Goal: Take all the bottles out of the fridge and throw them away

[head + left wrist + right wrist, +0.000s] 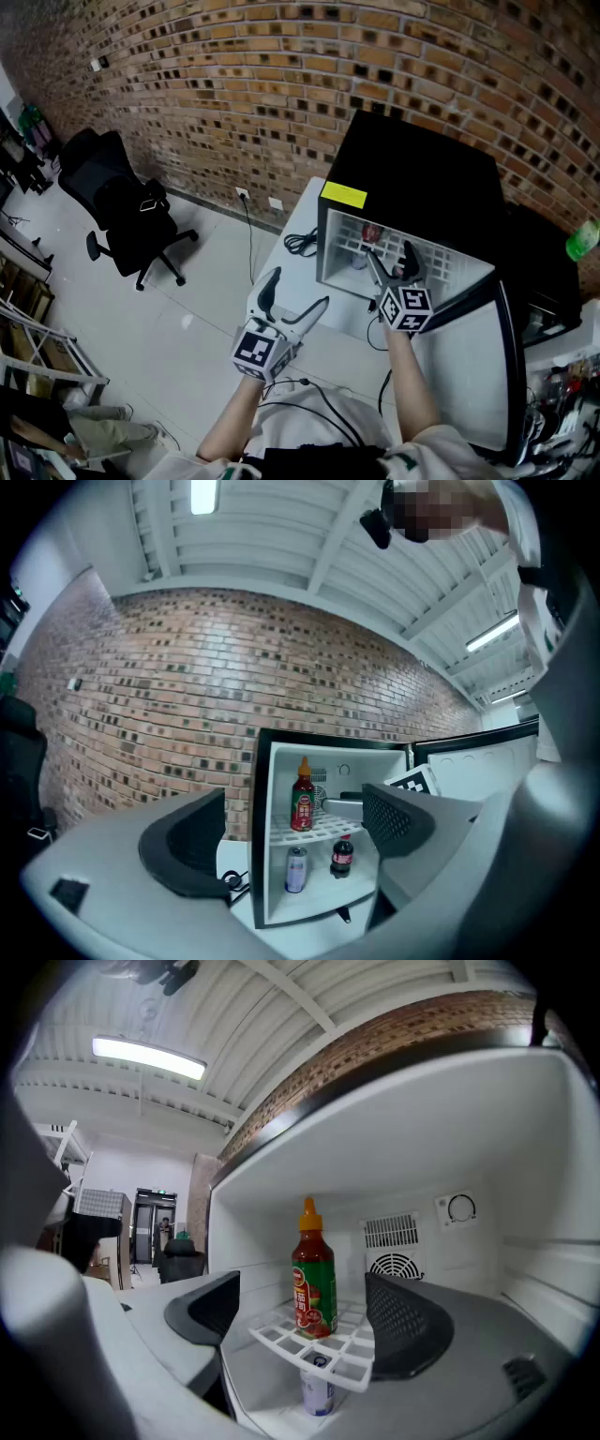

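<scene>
Black pads stand wide apart on the left gripper (295, 298), which is held level nearest the person, short of the white table (298, 217), with nothing between its jaws. A little farther in and to the right, the right gripper (392, 262) reaches level to the mouth of the black fridge (422, 173). Its jaws are spread fully too and grip nothing. In the right gripper view the front edge of the white wire shelf (323, 1346) lies between the two pads. Just beyond it a red sauce bottle (314, 1274) with an orange cap and a green label stands upright on that shelf, lined up with the gap but touched by neither pad. Under the shelf, on the fridge floor, a can (317, 1391) stands at the left. The left gripper view shows a small dark cola bottle (342, 855) with a red label just to the right of the can, also upright. The fridge door (483, 370) hangs open on the right side. A yellow sticker (343, 195) sits on the near top edge of the cabinet, and a black cable (300, 244) lies coiled on the table at the fridge's left. Farther off runs a brick wall (281, 84) — a black office chair (122, 208) stands on the floor at the far left.
</scene>
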### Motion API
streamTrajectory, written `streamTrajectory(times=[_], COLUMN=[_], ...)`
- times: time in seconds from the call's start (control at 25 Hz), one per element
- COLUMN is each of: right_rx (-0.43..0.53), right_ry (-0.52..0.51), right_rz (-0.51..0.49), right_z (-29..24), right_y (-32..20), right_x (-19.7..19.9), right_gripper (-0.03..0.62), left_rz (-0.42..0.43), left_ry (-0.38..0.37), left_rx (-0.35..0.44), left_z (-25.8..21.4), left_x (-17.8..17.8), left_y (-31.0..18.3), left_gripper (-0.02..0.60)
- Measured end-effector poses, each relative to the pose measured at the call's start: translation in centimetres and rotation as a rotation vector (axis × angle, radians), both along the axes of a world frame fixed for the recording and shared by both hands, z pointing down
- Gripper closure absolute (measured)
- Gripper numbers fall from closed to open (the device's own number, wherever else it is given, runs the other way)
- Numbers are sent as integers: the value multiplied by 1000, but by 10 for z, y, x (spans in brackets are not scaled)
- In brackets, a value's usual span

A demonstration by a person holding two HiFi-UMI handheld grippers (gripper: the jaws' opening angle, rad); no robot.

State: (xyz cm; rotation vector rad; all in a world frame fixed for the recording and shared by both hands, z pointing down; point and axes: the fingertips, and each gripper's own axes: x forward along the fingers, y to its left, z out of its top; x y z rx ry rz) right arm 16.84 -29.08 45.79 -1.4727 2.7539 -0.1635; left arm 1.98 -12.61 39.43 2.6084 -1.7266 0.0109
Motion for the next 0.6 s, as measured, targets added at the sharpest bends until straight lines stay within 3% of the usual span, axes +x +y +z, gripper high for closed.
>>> streamTrajectory(times=[0.16, 0.4, 0.6], right_rx=[-21, -49, -69], right_ry=[13, 19, 25], right_rz=[39, 49, 59], right_z=[3, 9, 13], right_y=[-27, -58, -72], right_x=[5, -8, -14], right_gripper=[158, 158, 158], left_rz=[-27, -62, -72], left_ry=[36, 28, 57], left_rx=[-14, -18, -14], left_z=[0, 0, -10], left_x=[-19, -38, -35], left_y=[7, 20, 27], left_gripper=[143, 143, 143])
